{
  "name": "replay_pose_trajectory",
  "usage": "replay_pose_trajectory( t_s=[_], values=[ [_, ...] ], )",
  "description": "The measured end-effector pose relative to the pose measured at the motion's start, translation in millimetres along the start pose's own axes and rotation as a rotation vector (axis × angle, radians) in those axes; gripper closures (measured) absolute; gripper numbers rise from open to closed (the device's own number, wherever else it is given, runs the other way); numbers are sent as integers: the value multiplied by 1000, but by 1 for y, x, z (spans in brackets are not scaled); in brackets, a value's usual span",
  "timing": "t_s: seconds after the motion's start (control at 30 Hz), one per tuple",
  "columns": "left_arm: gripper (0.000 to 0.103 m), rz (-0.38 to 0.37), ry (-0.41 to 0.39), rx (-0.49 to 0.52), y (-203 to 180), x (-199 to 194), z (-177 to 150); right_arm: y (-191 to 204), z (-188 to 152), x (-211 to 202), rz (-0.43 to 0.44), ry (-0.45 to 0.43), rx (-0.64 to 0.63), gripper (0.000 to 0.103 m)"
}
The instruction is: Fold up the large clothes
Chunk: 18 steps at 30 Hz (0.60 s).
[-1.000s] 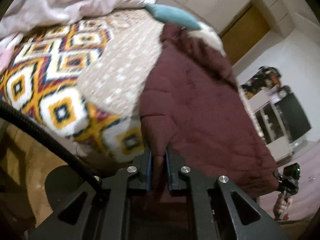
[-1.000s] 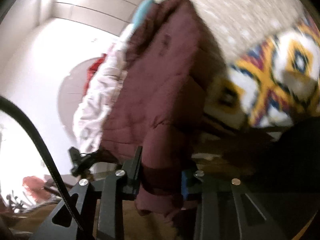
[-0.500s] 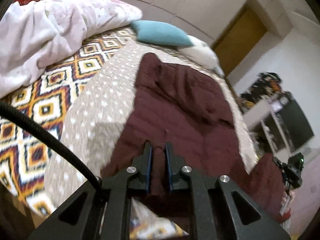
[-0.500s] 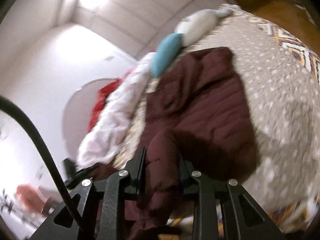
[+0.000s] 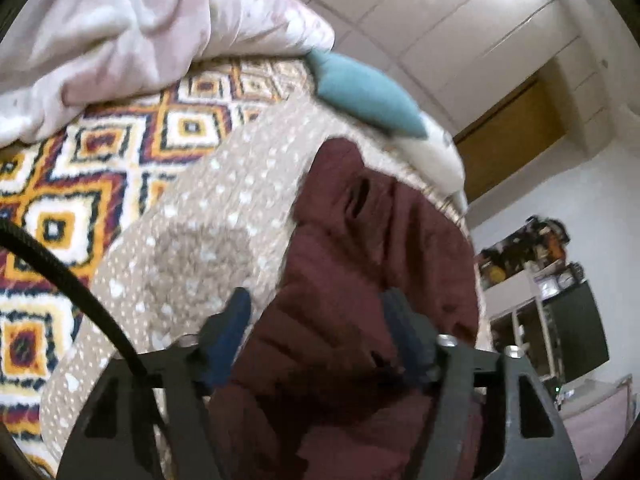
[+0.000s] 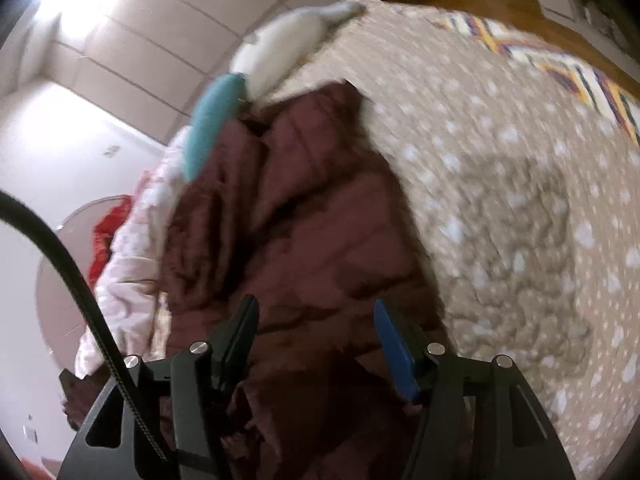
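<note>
A maroon quilted jacket lies on the beige dotted bedspread, its near part folded up over the rest. My left gripper is open, its jaws wide apart just above the jacket's near edge. In the right wrist view the same jacket lies lengthwise, and my right gripper is open over its near edge. Neither gripper holds cloth.
A teal pillow and a white pillow lie beyond the jacket. A pale pink duvet is heaped at the left on a diamond-patterned blanket. A shelf with clutter stands at the right.
Both grippers carried the jacket's lower edge up from the bed's side onto the bed, folding it over the rest. Both have now opened and let go.
</note>
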<state>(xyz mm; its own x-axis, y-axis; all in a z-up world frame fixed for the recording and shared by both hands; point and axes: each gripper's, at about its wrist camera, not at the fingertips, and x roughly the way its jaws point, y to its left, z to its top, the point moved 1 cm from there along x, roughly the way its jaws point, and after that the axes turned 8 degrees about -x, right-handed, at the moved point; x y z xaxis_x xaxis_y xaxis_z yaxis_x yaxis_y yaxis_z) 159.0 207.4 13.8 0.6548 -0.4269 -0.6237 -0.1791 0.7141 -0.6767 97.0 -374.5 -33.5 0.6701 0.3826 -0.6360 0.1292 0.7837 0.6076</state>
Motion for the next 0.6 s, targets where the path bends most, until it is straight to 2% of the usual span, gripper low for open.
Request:
replay_pose_trajectory(
  t_s=[0.1,0.2,0.27,0.33,0.43,0.57,0.6],
  values=[
    [32,-7,-3,-6,0,-2,5,1,12,-16,20,-44,-5,33],
    [32,24,-25,8,0,-2,-1,4,13,-38,11,-73,-26,33],
    [32,68,-44,48,-3,6,-13,14,7,-45,52,-87,-43,33],
    [32,134,-52,88,-4,23,-23,36,-9,-58,135,-106,-102,33],
    [32,232,-62,124,-5,51,-28,70,-42,-83,198,-107,-243,33],
    [32,306,-95,83,6,74,-20,125,-104,-117,424,-14,-438,33],
    [32,310,-93,70,9,78,-18,139,-122,-123,515,33,-485,33]
  ],
)
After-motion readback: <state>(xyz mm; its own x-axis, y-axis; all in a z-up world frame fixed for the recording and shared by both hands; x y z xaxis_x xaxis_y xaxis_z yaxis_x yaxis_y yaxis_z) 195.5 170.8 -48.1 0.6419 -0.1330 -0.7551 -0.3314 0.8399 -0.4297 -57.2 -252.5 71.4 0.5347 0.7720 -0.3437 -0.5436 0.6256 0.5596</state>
